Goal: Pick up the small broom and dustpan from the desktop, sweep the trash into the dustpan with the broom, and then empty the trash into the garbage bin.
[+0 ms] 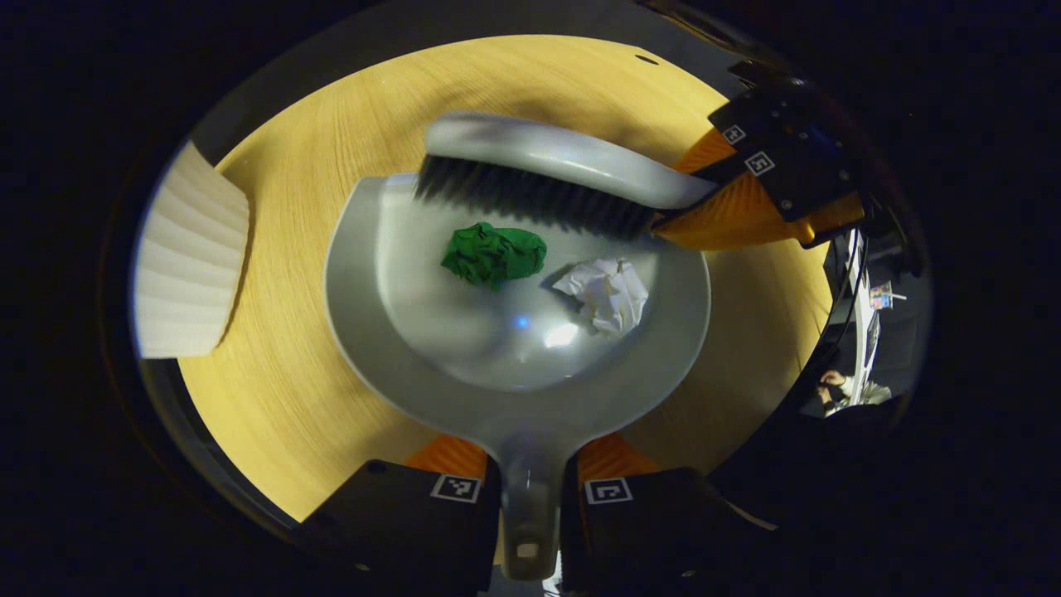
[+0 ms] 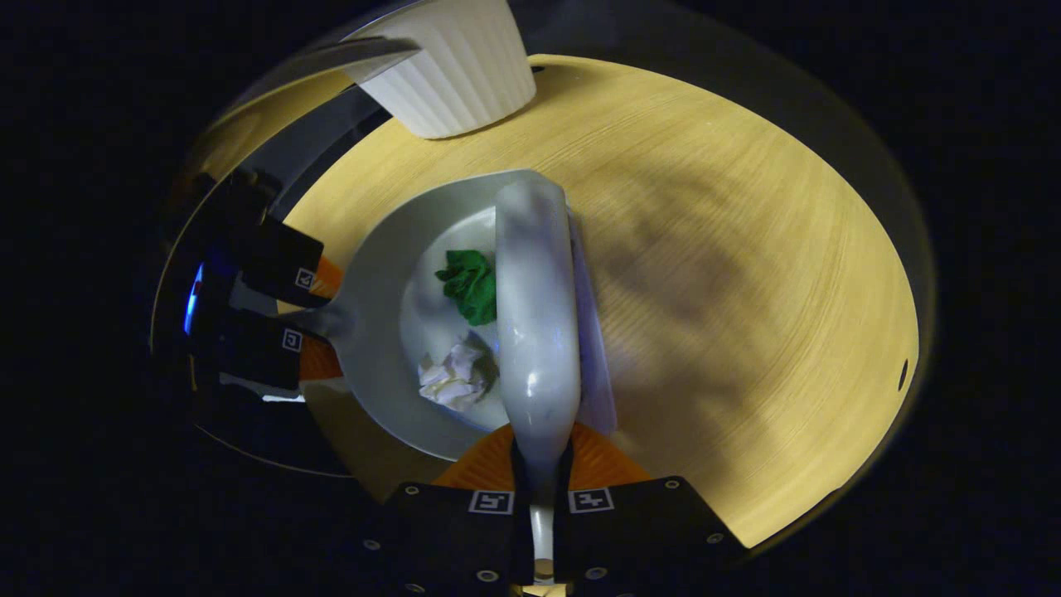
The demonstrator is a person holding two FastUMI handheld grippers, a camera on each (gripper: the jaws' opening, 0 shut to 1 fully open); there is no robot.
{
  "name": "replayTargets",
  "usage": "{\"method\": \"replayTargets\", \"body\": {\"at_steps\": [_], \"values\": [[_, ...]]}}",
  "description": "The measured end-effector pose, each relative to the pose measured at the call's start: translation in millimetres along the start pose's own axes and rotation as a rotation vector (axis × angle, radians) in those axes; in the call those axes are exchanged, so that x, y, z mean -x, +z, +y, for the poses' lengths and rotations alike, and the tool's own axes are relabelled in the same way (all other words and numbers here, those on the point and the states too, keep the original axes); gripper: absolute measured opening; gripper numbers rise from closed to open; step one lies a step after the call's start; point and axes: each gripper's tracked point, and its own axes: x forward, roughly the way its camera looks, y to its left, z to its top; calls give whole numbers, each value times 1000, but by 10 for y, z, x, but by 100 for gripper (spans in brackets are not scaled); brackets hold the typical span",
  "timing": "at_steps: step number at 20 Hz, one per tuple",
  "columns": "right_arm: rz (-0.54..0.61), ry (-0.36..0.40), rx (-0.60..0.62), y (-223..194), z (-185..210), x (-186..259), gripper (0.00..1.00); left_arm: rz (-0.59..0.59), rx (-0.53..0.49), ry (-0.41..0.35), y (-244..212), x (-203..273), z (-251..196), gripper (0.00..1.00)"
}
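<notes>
On a round wooden table (image 1: 298, 390), my left gripper (image 1: 530, 489) grasps the handle of a grey dustpan (image 1: 514, 348), both fingers pressed against the stem from either side. The pan lies flat on the tabletop, its open lip pointing away from me.

Two bits of trash sit inside the pan: a crumpled green wad (image 1: 494, 254) toward the left and a crumpled white paper ball (image 1: 607, 293) just beside it on the right, the two apart by a small gap.

My right gripper (image 2: 540, 481) is clenched on the handle of the small broom (image 2: 537, 332), whose grey back runs straight out from between my fingers. In the left gripper view the broom (image 1: 555, 174) stretches across the pan's far edge, its dark bristles (image 1: 530, 199) pointing down at the lip, just behind the green wad. That view also catches the right gripper (image 1: 746, 207) coming in from the upper right.

A white ribbed bin (image 1: 191, 265) stands on the table to the left of the pan, well apart from it; in the right gripper view the same bin (image 2: 452, 75) sits at the table's far edge, beyond the dustpan (image 2: 381, 323).
</notes>
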Motion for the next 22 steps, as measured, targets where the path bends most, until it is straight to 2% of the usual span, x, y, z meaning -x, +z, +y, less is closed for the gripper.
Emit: {"method": "replayTargets", "body": {"at_steps": [2,4,7,11,13,14,17,18,22], "values": [[-42,-23,-78,-87,-18,151,9,-12,17,4,-7,4,-11,31],[-77,-71,-150,134,-243,258,9,-25,47,4,-36,-5,-34,31],[-123,-132,-281,61,-518,419,9,-49,127,10,-32,14,-98,31],[-94,-228,-445,-139,-742,467,9,-81,224,43,-14,15,-194,31],[-77,-235,-515,-185,-708,434,9,-97,262,61,-1,-2,-242,31],[-65,-245,-544,-394,-633,266,9,-105,277,70,0,5,-263,31],[-40,-260,-603,-287,-666,313,9,-122,319,81,1,16,-322,31],[-37,-271,-603,-362,-627,234,9,-125,327,82,15,18,-334,31],[-52,-310,-575,-243,-626,124,10,-148,368,106,16,31,-373,31]]}}
